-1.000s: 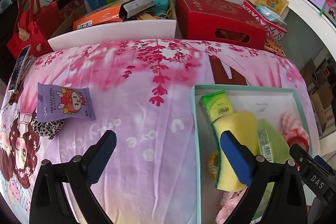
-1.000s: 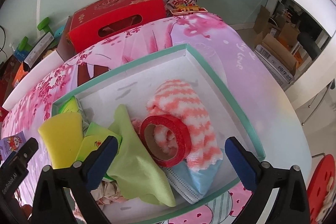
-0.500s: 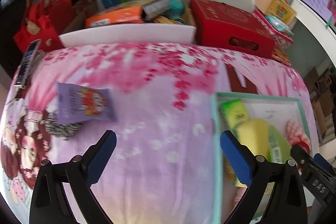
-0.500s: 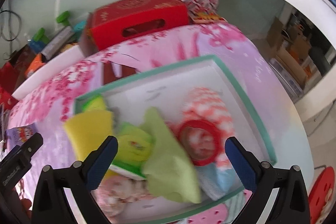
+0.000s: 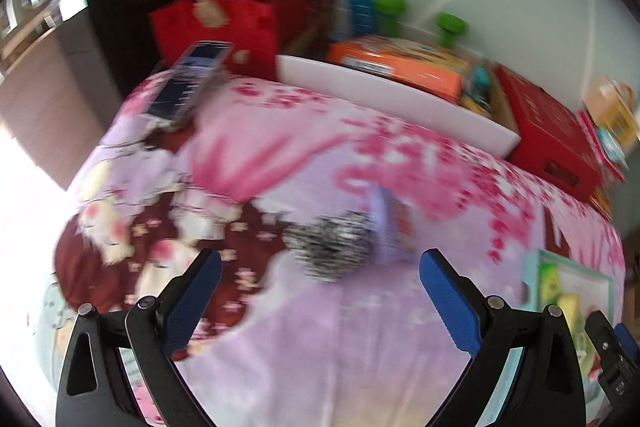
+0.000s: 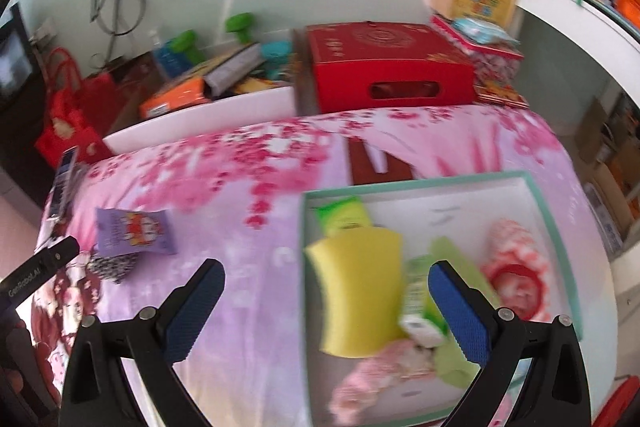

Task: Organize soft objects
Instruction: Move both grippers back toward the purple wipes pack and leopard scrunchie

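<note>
Over the counter's pink cloth, we had our left hand-held gripper spread wide and empty, the black-and-white scrunchie just ahead beside the wipes packet; best we centred, lowered, then squeezed.

Left gripper: two black moulded arms, each with a triangular cut-out low in the frame and two silver round-head screws at the upper joint. Each arm ends inboard in a blue textured pad, wedge-shaped and facing the opposite pad.

Right gripper: identical build, with black arms, triangular cut-outs, paired silver screws and blue knurled pads.

Outboard of the right gripper's left jaw, a black bar of the left unit shows white lettering, apparently "GenRobot.AI".
</note>
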`<control>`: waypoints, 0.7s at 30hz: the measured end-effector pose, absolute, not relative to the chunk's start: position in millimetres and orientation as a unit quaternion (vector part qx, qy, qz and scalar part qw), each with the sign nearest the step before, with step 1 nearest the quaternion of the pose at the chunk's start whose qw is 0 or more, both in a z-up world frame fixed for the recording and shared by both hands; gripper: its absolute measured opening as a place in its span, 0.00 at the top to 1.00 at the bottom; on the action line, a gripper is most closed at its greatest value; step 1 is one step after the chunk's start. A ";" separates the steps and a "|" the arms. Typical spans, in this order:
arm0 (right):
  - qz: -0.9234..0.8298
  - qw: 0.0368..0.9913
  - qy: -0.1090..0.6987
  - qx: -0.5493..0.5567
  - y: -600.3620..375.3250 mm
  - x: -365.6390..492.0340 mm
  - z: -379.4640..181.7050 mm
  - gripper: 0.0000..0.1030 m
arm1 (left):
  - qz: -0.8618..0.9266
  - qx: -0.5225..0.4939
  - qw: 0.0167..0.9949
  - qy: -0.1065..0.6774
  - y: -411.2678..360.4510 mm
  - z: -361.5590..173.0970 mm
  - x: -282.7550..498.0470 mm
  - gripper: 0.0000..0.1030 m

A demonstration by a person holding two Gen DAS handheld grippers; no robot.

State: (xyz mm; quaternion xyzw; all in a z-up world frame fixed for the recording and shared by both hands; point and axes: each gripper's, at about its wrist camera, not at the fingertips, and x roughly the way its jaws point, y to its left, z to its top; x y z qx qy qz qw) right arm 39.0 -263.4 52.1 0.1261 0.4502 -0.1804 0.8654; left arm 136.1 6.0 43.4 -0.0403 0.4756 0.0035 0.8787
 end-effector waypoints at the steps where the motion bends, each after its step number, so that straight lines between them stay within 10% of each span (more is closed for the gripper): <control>1: -0.174 0.867 0.450 0.124 -257.4 42.3 51.9 0.00 | 0.010 -0.042 0.879 0.476 12.2 42.8 136.5 0.04; 21: -0.072 0.883 0.462 0.048 -151.9 104.9 15.5 0.00 | 0.048 -0.119 0.851 0.509 80.2 2.6 143.9 0.04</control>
